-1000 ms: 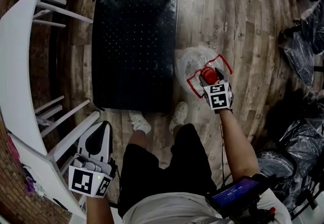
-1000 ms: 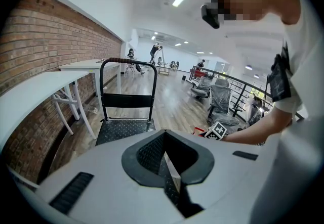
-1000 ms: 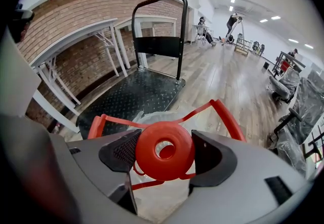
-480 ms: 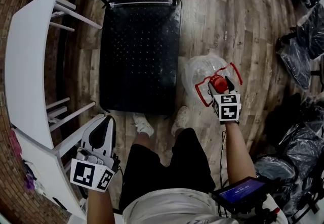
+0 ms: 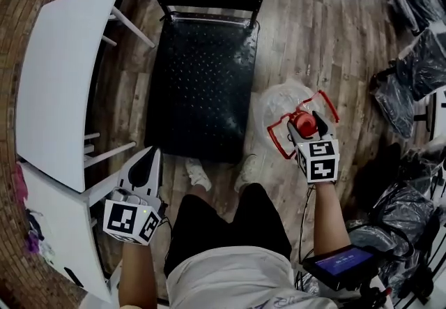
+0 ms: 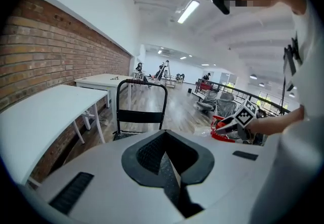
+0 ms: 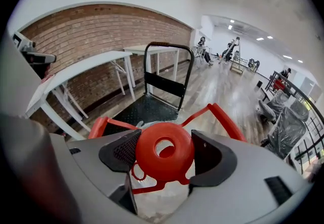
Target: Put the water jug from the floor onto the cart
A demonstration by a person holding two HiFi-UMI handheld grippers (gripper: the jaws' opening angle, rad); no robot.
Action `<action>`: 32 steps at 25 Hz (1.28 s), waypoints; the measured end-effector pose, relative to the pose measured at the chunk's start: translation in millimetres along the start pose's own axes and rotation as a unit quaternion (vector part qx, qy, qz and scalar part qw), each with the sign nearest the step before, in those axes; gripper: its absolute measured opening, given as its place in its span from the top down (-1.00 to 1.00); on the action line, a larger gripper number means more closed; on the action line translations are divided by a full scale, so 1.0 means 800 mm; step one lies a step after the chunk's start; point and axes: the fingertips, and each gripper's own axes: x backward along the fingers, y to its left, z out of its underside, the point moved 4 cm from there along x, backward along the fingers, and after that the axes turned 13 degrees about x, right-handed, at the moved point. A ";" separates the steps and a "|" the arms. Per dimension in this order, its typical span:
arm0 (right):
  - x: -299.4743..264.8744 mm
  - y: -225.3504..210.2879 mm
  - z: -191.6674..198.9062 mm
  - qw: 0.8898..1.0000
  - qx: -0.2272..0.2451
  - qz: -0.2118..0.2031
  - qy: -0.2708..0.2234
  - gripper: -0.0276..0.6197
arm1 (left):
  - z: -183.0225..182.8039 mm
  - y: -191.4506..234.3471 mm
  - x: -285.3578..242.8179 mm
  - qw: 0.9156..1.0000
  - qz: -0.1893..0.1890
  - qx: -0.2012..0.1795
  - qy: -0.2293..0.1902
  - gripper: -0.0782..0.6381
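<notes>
1. water jug (image 5: 279, 100): clear body, red cap (image 7: 164, 151), red wire-type handle (image 7: 225, 115); sits at 3 o'clock of cart (image 5: 202, 84) deck.
2. R gripper (image 5: 304, 124): jaws clenched on cap, pads at its 9 & 3.
3. L gripper (image 5: 144, 170): jaws closed, empty, 7 o'clock off cart.

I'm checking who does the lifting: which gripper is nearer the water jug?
Right. The right gripper has its fingers closed on the jug's red cap; the left gripper hangs empty on the person's far side, near the white table.

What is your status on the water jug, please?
Right gripper shut on water jug. Left gripper shut, empty. Cart beside jug, deck bare.
</notes>
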 end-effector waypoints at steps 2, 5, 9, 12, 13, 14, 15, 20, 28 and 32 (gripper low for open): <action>0.007 0.021 -0.024 1.000 0.008 -0.010 -0.009 -0.06 | 0.001 0.021 0.013 1.000 -0.004 0.004 -0.001 0.78; 0.008 0.055 -0.058 0.999 0.018 -0.030 -0.024 -0.06 | 0.000 0.045 0.033 1.000 0.002 0.015 -0.012 0.78; -0.007 0.099 -0.090 0.997 0.031 -0.062 -0.039 -0.06 | -0.003 0.066 0.055 1.000 0.000 0.020 -0.022 0.78; -0.028 0.140 -0.109 0.994 0.044 -0.085 -0.046 -0.06 | 0.001 0.085 0.071 0.999 -0.011 0.025 -0.024 0.78; -0.036 0.154 -0.116 0.994 0.048 -0.092 -0.047 -0.06 | 0.002 0.093 0.077 0.999 -0.014 0.027 -0.024 0.78; -0.044 0.169 -0.124 0.993 0.053 -0.099 -0.049 -0.06 | 0.004 0.100 0.083 0.999 -0.017 0.030 -0.024 0.78; -0.052 0.184 -0.132 0.991 0.057 -0.106 -0.051 -0.06 | 0.006 0.107 0.088 0.999 -0.020 0.033 -0.025 0.78; -0.094 0.250 -0.164 0.984 0.090 -0.144 -0.056 -0.06 | 0.015 0.128 0.107 0.998 -0.031 0.047 -0.028 0.78; -0.152 0.324 -0.165 0.976 0.127 -0.174 -0.030 -0.06 | 0.027 0.149 0.125 0.997 -0.043 0.058 -0.023 0.78; -0.171 0.343 -0.164 0.973 0.149 -0.176 -0.020 -0.06 | 0.030 0.157 0.128 0.997 -0.049 0.064 -0.021 0.78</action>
